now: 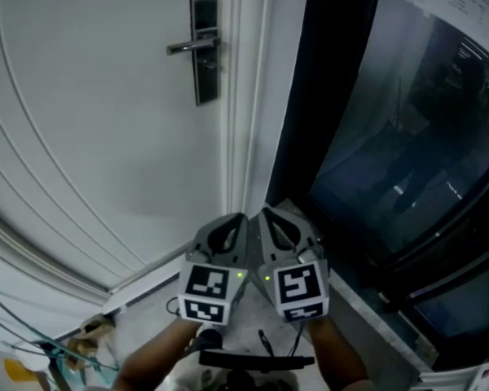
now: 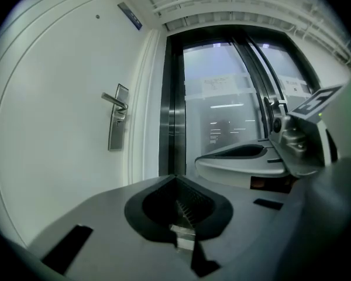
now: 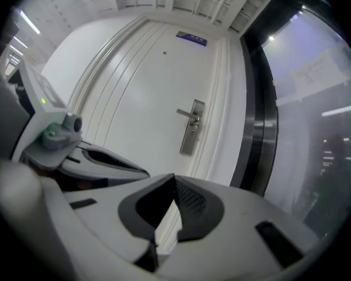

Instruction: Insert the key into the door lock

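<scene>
The white door carries a metal lock plate with a lever handle, far above both grippers. My left gripper and right gripper are held side by side, low, pointing at the foot of the door frame. In the left gripper view the left gripper is shut, and a small silvery piece that looks like the key is pinched low between its pads. The right gripper is shut at its tips with nothing in it. The lock plate lies well ahead in both gripper views.
A white door frame separates the door from a dark glass panel on the right. Loose clutter lies on the floor at the lower left. A small blue sign sits above the door.
</scene>
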`<state>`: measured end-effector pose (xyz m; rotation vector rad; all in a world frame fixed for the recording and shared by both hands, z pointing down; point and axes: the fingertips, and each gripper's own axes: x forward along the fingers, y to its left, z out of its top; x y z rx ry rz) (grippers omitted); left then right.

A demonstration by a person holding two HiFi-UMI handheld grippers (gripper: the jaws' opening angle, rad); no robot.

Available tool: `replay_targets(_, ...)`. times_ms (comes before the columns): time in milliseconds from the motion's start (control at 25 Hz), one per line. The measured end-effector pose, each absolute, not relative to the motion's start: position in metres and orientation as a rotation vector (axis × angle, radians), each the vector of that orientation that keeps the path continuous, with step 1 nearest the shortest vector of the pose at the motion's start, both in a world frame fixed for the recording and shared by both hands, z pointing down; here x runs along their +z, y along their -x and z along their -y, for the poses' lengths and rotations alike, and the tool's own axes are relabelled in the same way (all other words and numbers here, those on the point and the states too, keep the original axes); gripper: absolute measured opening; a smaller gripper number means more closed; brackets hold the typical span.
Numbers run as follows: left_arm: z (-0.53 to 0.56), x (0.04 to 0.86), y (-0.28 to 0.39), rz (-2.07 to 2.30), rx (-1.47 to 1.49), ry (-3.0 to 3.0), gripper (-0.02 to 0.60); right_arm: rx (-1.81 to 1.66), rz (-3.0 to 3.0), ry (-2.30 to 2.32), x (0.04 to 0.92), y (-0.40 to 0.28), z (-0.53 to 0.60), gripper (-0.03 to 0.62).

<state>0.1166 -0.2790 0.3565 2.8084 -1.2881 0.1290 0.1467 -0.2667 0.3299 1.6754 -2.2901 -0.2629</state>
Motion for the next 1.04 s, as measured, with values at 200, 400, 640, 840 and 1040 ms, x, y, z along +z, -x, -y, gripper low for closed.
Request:
replay_targets(200, 0.258, 0.364, -0.121, 1.299, 0.137, -2.797, 0.003, -0.144, 2.382, -1.735, 0.334, -0.147, 0.243, 0.008)
replay_targets(400, 0.235, 0.368, -0.122, 1.316, 0.136, -2.796, 0.003, -0.084, 2.423, -1.742, 0.341, -0.145, 0.221, 0.008)
replay_targets(640, 0.227, 0.371, -0.115, 1.345, 0.142, -2.780, 0.003, -0.027, 2.450, -1.720, 0.349, -0.142, 0.214, 0.008)
replay_targets(840, 0.214, 0.368, -0.110, 1.360, 0.137, -2.781, 0.003, 0.005, 2.474, -1.719, 0.348, -0.137, 0.201, 0.008)
replay_targets(1040, 0.220, 0.370, -0.108, 1.357, 0.145, -2.772, 0.003, 0.038, 2.480, -1.712, 0.350, -0.137, 0.207, 0.008)
